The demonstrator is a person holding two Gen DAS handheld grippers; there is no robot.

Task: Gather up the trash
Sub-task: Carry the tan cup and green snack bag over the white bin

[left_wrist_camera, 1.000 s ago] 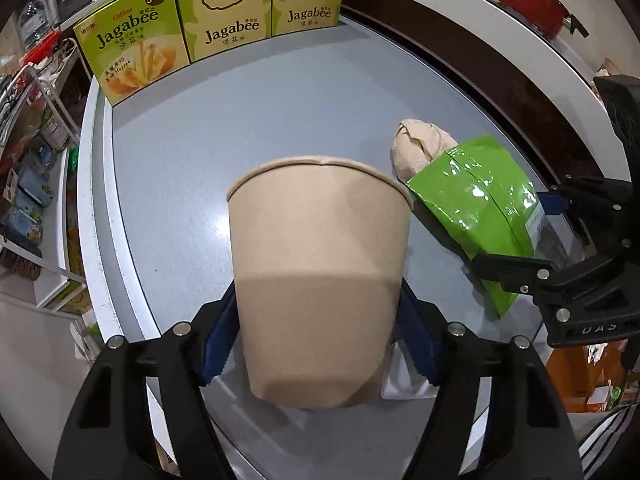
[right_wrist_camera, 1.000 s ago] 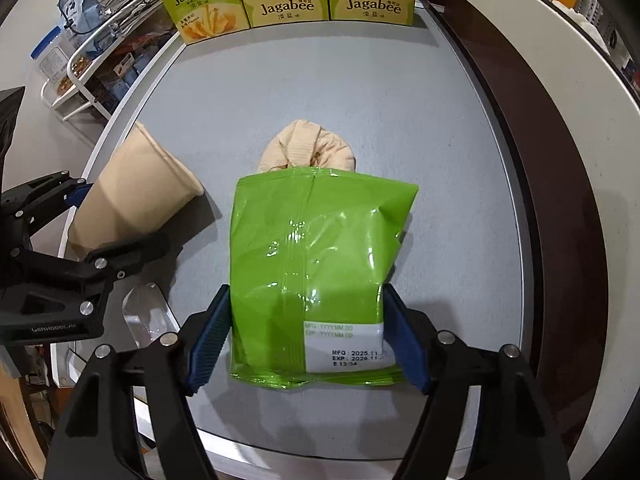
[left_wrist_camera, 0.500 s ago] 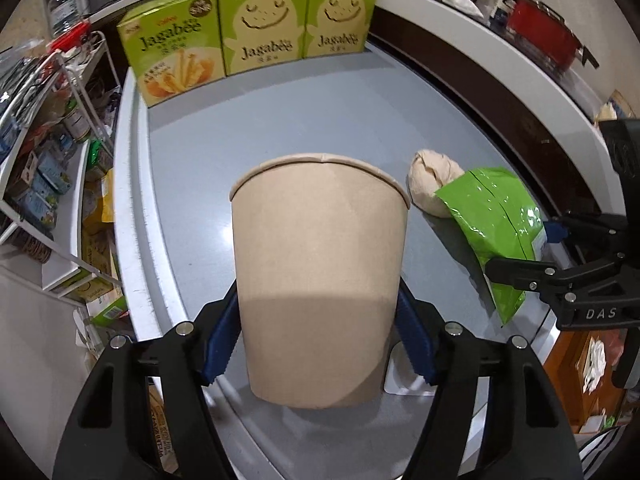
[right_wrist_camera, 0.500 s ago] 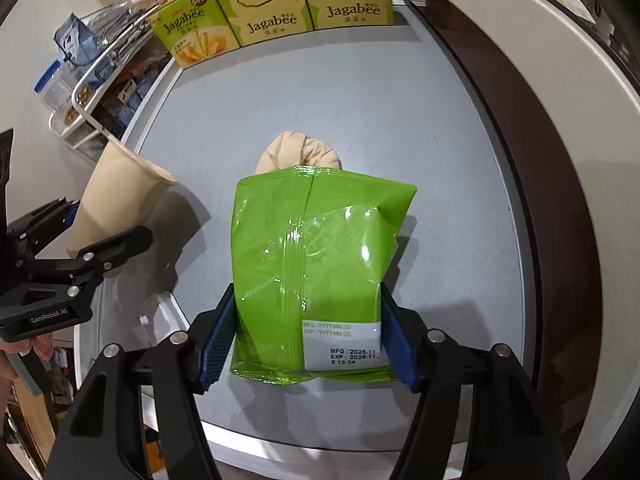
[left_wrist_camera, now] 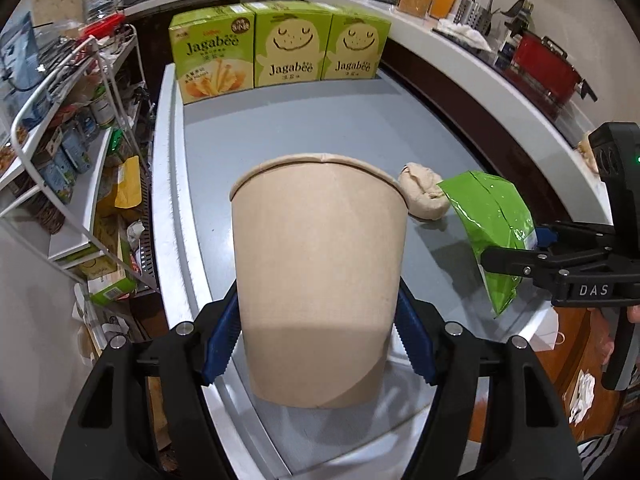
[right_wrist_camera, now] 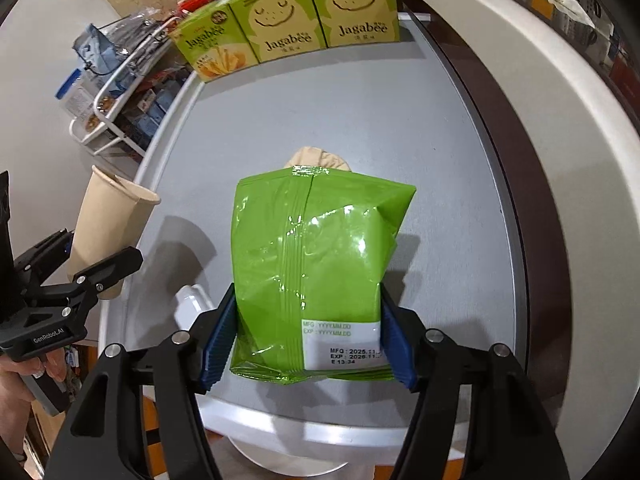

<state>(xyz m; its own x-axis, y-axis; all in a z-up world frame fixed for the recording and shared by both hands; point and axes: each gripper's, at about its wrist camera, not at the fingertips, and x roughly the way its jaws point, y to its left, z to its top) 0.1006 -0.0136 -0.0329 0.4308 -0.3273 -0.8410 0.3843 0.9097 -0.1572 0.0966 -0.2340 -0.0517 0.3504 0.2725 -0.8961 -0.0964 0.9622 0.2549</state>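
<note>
**Inspector:** Between the blue pads of the left gripper (left_wrist_camera: 318, 338), what is held?

**Assistant:** One paper cup (left_wrist_camera: 320, 276), clamped on both sides near its base. Its long axis runs along the fingers, rim toward 12 o'clock and base toward 6, over the near left edge of the grey table (left_wrist_camera: 288, 128).

**Inspector:** And the right gripper (right_wrist_camera: 308, 338)?

**Assistant:** Clamped on a green snack bag (right_wrist_camera: 316, 264), low down beside its white date label. The bag's long axis also runs 6 to 12, with its crimped top seam at 12 and the label end at 6.

**Inspector:** Anything left on the table?

**Assistant:** A crumpled beige wad (left_wrist_camera: 424, 194) lies at about 1 o'clock in the left wrist view, just behind the bag's top. Three Jagabee boxes (right_wrist_camera: 288, 28) stand in a row along the far edge at 12.

**Inspector:** Surroundings?

**Assistant:** A wire rack (left_wrist_camera: 60, 128) of goods at 9 o'clock, and a red pot (left_wrist_camera: 544, 68) on the counter at 2.
</note>
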